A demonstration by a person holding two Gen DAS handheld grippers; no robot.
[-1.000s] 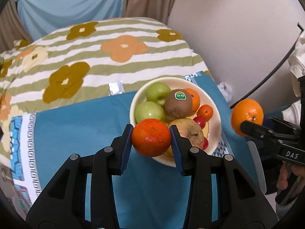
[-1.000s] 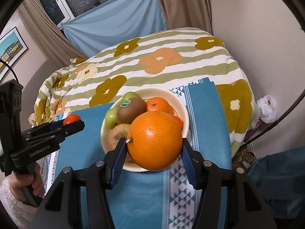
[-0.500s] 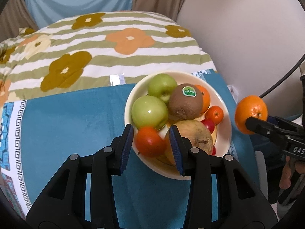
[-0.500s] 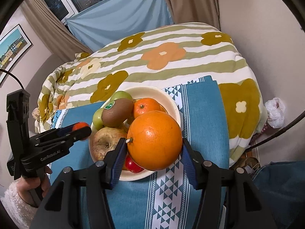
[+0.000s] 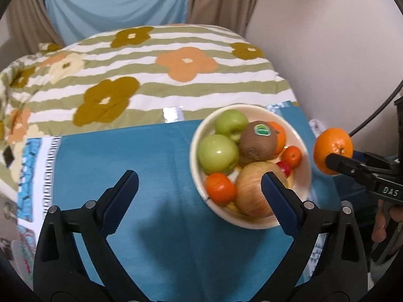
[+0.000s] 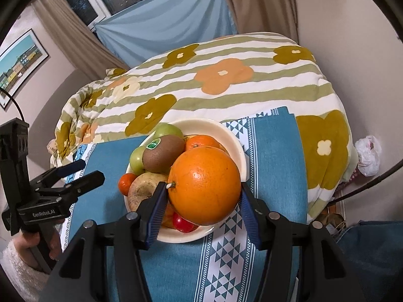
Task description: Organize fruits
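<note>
Jaws on the left gripper (image 5: 199, 185) have just sprung wide apart, and nothing sits between them but blue cloth (image 5: 126, 166)! Small tangerine (image 5: 221, 188) now lies in the cream bowl (image 5: 299, 196), at the near-left edge, touching a green apple (image 5: 217, 153) and the big brownish apple (image 5: 252, 191). Kiwi (image 5: 258, 142) with its green sticker tops the pile. Over on the other side, the right gripper (image 6: 204, 201) pinches a large orange (image 6: 204, 185) firmly between both blue pads, holding it in the air just above the bowl's near rim. Bowl sits on the blue cloth, which is spread over a flowered blanket (image 5: 151, 75).
</note>
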